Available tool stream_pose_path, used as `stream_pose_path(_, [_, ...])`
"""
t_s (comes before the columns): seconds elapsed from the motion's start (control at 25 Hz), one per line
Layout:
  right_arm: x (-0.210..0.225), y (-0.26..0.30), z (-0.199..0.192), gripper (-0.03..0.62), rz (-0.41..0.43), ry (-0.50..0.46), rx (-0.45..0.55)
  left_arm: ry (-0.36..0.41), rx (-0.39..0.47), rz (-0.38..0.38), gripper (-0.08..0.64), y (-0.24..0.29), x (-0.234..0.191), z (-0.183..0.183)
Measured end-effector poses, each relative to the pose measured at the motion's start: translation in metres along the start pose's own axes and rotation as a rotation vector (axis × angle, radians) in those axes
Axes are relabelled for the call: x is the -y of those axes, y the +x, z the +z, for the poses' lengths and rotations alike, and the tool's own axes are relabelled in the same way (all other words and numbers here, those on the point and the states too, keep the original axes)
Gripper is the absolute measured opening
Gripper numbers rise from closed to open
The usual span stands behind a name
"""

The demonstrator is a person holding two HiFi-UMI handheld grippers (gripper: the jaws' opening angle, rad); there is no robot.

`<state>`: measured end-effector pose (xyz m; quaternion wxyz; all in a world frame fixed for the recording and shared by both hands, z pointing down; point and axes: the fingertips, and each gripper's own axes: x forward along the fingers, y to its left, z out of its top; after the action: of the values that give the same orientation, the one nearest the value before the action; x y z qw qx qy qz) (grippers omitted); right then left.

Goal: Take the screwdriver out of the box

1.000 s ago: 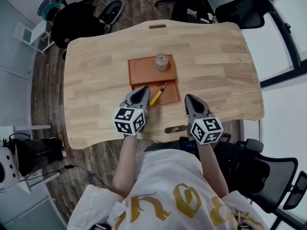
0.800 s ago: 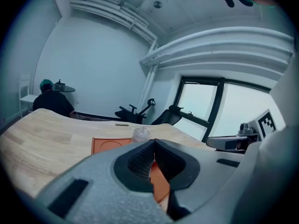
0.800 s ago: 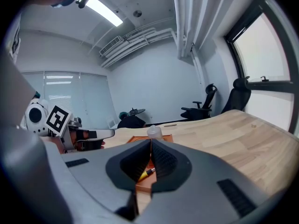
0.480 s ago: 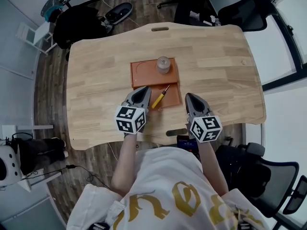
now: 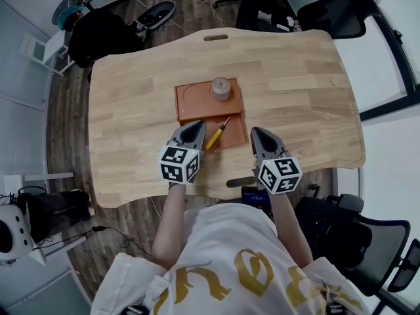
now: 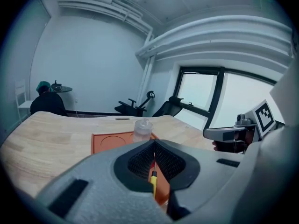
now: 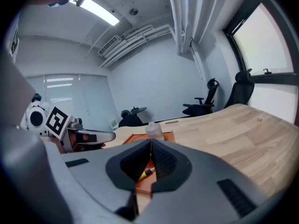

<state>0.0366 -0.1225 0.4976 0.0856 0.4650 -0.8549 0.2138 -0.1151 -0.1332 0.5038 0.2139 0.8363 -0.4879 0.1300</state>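
The screwdriver lies slanted in the near compartment of the orange box in the middle of the bench, yellow handle toward the person and shaft pointing away. A small clear bottle stands in the far compartment, apart from the tool.

The left gripper hovers at the box's near left corner, just beside the handle, its fingers pressed together and holding nothing. The right gripper waits off the box's near right corner, fingers likewise closed and empty.

The reach looks like the step in hand, and the left gripper seems best placed for it. To do it well, I'd open those fingers first, then dip the tip so they straddle the yellow handle crosswise, not along it. Close on the thick part of the handle, since the thin shaft would likely roll or slip. Then lift straight up, clear of the box's low wall, before drawing back, keeping away from the bottle.
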Motion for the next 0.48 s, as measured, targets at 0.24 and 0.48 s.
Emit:
stream_pose_path(0.24, [0.003, 0.009, -0.006, 0.012, -0.003, 0.003, -0.026, -0.019, -0.052, -0.028, 0.011, 0.011, -0.002, -0.014])
stream_pose_path(0.48, [0.009, 0.019, -0.012, 0.011, 0.011, 0.014, -0.053, 0.028, -0.139, -0.039, 0.011, 0.027, -0.007, -0.033])
